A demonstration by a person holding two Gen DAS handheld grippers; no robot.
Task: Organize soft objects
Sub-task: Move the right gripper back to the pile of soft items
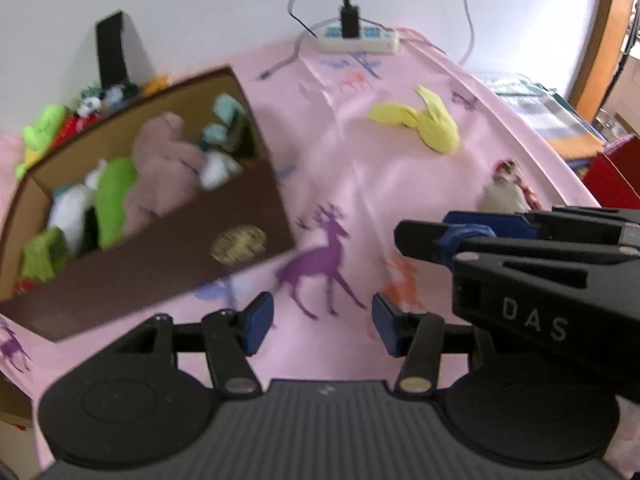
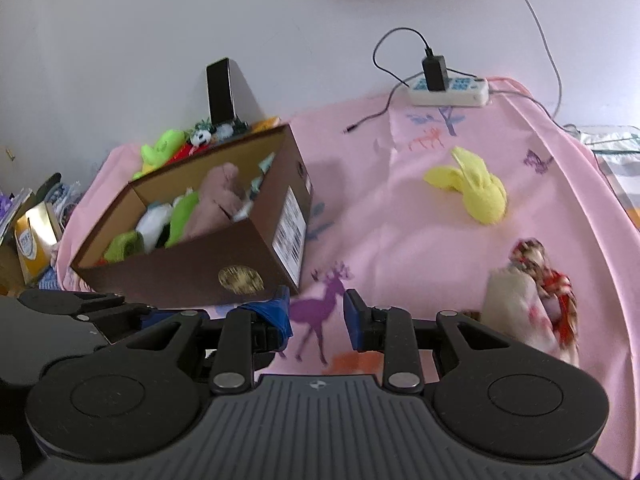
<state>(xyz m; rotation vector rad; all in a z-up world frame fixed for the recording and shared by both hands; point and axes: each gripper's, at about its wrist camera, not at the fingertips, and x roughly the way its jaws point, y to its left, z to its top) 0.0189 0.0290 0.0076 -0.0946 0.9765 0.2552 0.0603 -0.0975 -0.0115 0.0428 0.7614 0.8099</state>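
Soft daylight, slight motion blur, fisheye-curved edges, dark corners.

- Left tool (image 1: 323, 325): matte black body, ribbed grey housing plate at the base with a small white logo mark.
- Either side of that ribbed plate: round black discs, each with an embossed circle.
- Two black linkage arms rise from the plate, silver pivot pins at their lower ends.
- Fingers tipped with blue pads (image 1: 260, 322).
- Right tool (image 2: 317, 316): same build, same ribbed plate, discs, silver pins, blue pads (image 2: 354, 314).
- White "DAS" lettering on its black side shell, seen from the left camera.
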